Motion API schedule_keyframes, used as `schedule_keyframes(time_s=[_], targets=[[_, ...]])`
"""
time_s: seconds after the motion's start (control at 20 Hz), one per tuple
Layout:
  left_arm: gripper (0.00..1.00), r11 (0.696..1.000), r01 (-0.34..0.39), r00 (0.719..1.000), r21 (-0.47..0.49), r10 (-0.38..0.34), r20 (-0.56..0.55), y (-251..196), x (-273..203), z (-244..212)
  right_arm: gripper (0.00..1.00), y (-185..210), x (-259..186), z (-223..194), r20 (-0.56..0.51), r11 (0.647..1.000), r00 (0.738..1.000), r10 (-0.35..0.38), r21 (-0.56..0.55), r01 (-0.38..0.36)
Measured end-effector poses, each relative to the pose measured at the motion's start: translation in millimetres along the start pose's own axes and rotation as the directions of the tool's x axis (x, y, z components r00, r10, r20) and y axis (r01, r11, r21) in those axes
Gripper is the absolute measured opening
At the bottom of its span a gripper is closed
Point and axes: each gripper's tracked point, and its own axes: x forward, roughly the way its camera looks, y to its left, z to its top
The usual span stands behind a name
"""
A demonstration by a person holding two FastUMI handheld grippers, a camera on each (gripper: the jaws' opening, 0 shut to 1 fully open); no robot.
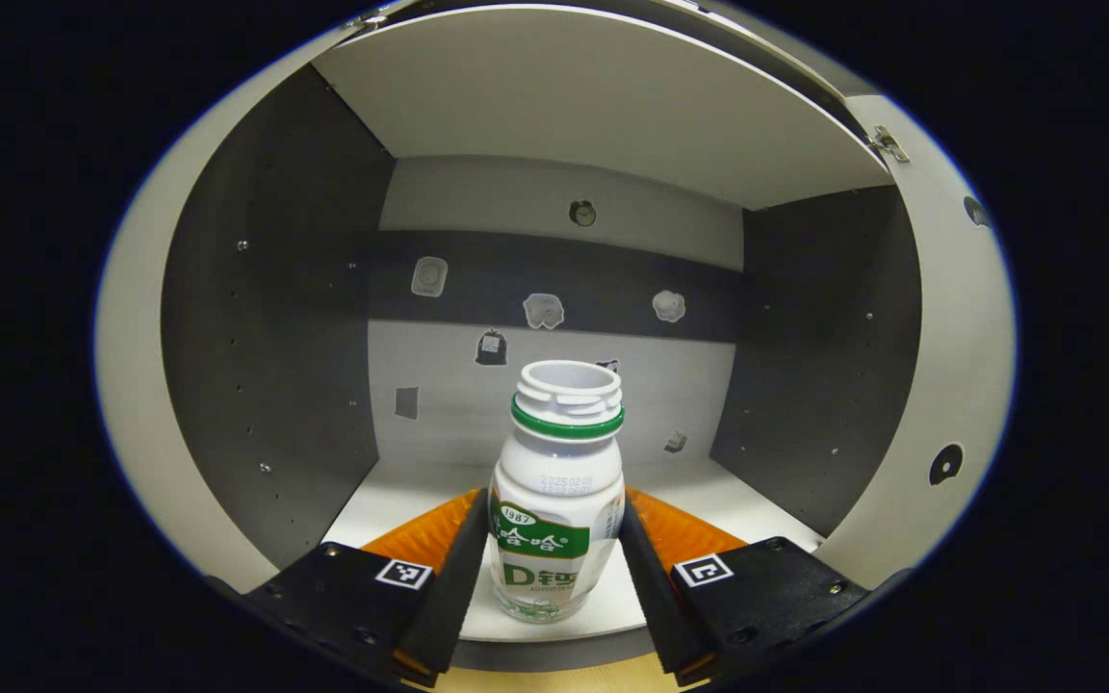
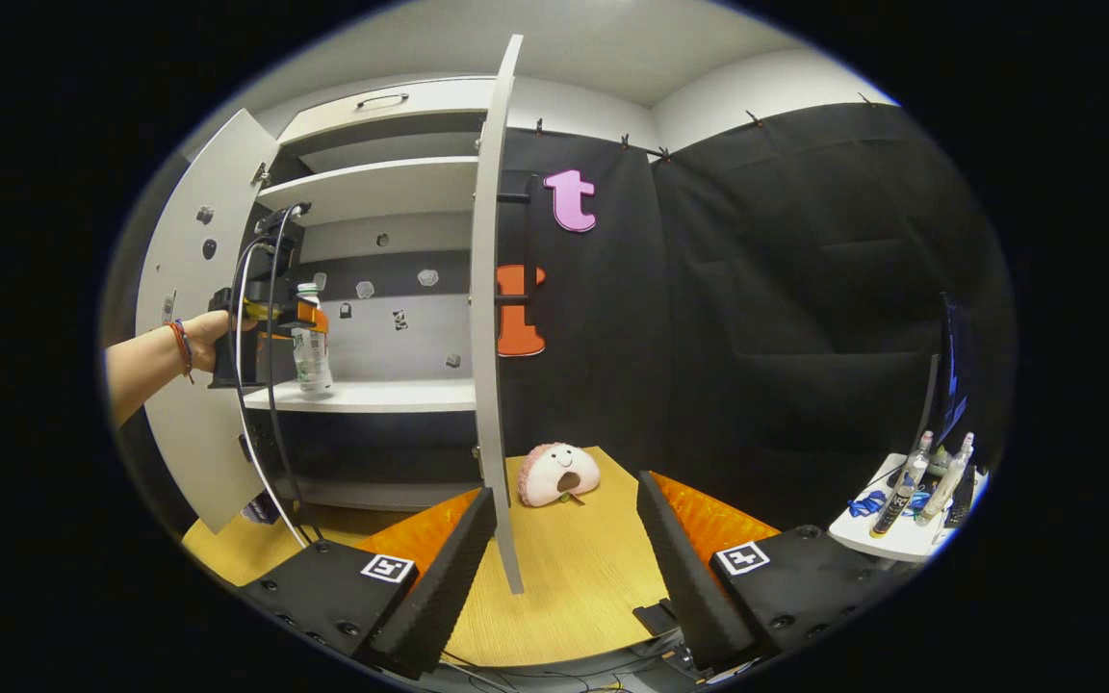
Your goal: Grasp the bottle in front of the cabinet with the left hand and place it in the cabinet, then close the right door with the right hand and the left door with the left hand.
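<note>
Honestly the bottle looked like an easy one to handle: small, rigid plastic, no cap on it, and I'd guess close to empty, so light and pretty tippy. The smooth label wrap could be a bit slippery, so the fat middle of the body seemed the sane place to hold it, not the narrow neck. That's where the left gripper had it, both fingers pressed against the label on either side.

Looks-wise: white body, green and white label, green ring under the threaded mouth, clearish base.

In the right gripper view the bottle stood upright on the cabinet's white shelf, near its left end, with the left gripper and a hand behind it (so placed but not let go, as far as I could judge).

The right gripper was just hanging out over the wooden table, fingers spread apart and holding nothing, with the edge of the open right door right in front of it. The left door was swung open too.
</note>
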Motion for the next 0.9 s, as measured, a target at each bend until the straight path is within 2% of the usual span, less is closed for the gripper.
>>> schedule_keyframes(time_s=[0.4,0.5,0.55,0.6,0.9], targets=[[0.81,1.000,0.000,0.999,-0.005,0.000,-0.033,1.7,4.1,-10.5,0.98,1.7,10.2,0.9,-0.005,1.000,1.000,-0.001,0.004,0.001],[0.87,1.000,-0.001,0.999,-0.010,0.001,-0.033,1.4,-2.2,-10.4,0.98,4.4,12.2,0.9,-0.004,1.000,1.000,0.007,0.001,-0.007],[0.94,1.000,0.003,1.000,-0.014,-0.003,-0.030,-0.2,-6.7,-8.6,0.98,5.7,11.8,1.0,-0.004,1.000,1.000,0.012,0.001,-0.012],[0.97,1.000,0.009,1.000,-0.021,-0.009,-0.025,-1.3,-10.8,-8.7,0.98,6.8,11.4,1.5,-0.003,1.000,1.000,0.015,0.002,-0.015],[0.96,0.999,0.005,1.000,-0.032,-0.004,0.020,0.6,-51.8,4.3,0.98,-0.5,14.3,9.3,0.006,1.000,1.000,0.016,-0.022,-0.016]])
